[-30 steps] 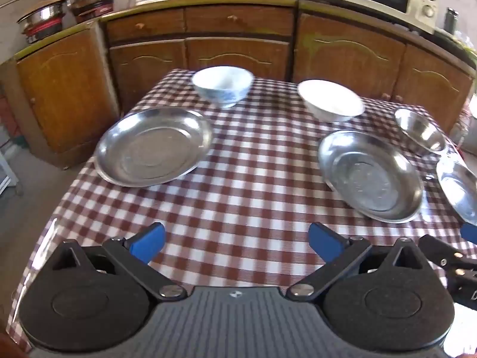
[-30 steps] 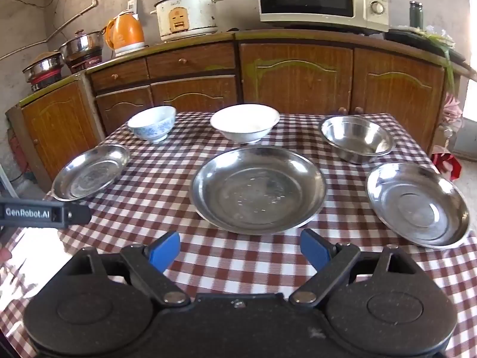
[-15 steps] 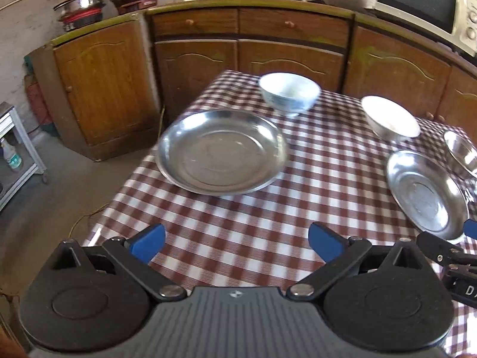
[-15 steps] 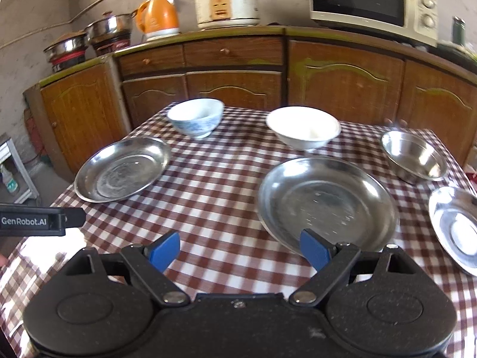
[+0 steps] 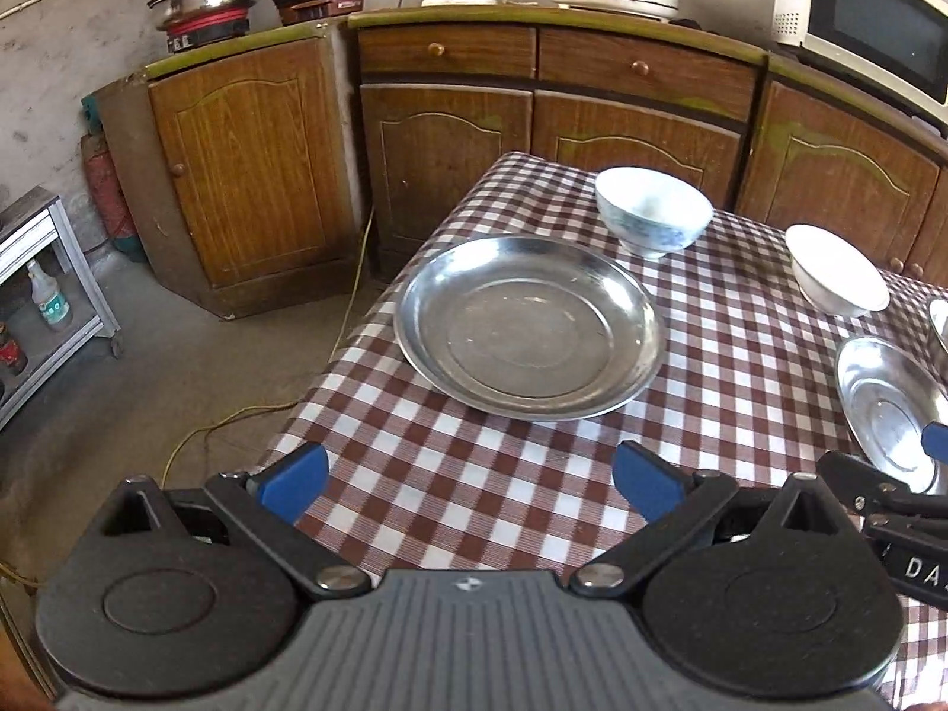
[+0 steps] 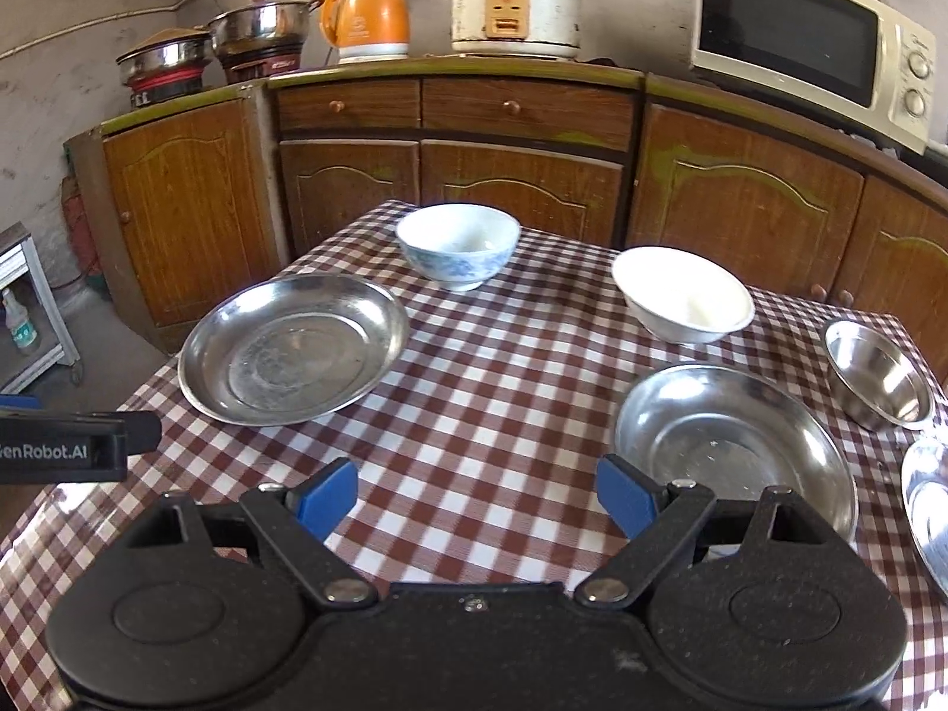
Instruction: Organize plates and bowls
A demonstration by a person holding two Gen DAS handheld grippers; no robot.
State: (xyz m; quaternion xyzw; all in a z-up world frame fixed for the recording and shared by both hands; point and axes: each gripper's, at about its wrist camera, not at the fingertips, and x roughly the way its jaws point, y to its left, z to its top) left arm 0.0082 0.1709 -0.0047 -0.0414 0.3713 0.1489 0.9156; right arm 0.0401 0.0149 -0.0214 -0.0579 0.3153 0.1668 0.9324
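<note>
L gripper (image 5: 468,480) and R gripper (image 6: 474,495) both gape wide, empty; steel plate (image 5: 527,326) sits at 12 o'clock near table (image 5: 474,509) edge w/ thin slick rim, so pinch could slip, skidding it off.

You see polished steel plates (image 6: 293,349) and a shiny steel bowl (image 6: 877,376) beside glazed ceramic bowls (image 6: 681,302) on a glossy checked oilcloth (image 6: 503,403), with grained wooden cabinets (image 6: 740,201) behind and matt black plastic gripper bodies (image 6: 474,640).
</note>
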